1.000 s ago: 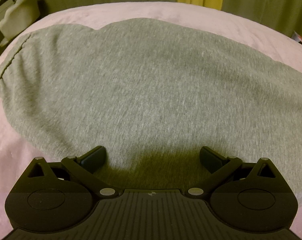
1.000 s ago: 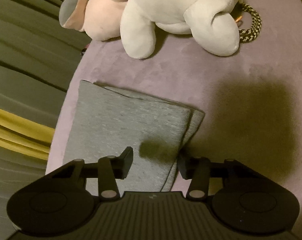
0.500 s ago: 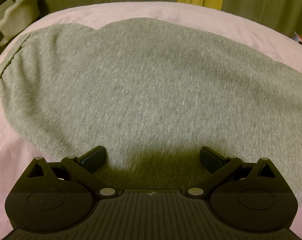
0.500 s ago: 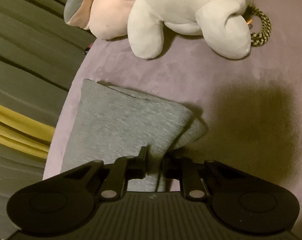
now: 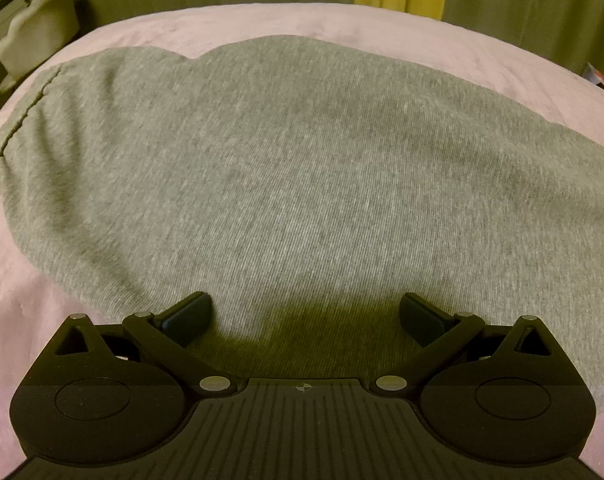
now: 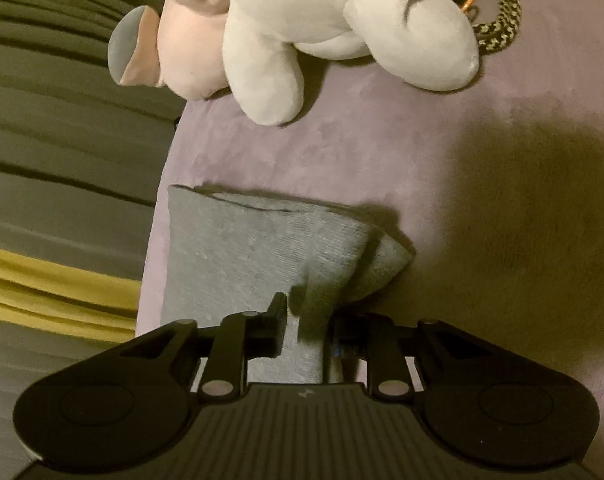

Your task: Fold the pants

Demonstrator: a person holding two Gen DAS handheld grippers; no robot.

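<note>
Between the right tool's (image 6: 308, 320) clenched fingers sits the pants' (image 6: 261, 248) bunched cuff; left tool (image 5: 306, 314) gapes above them.

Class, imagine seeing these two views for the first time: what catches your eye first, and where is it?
The grey pants spread wide across the pink bed cover, with the open left gripper over their near edge. In the right view, a white plush toy lies beyond the right gripper, which pinches the pants' leg end.
</note>
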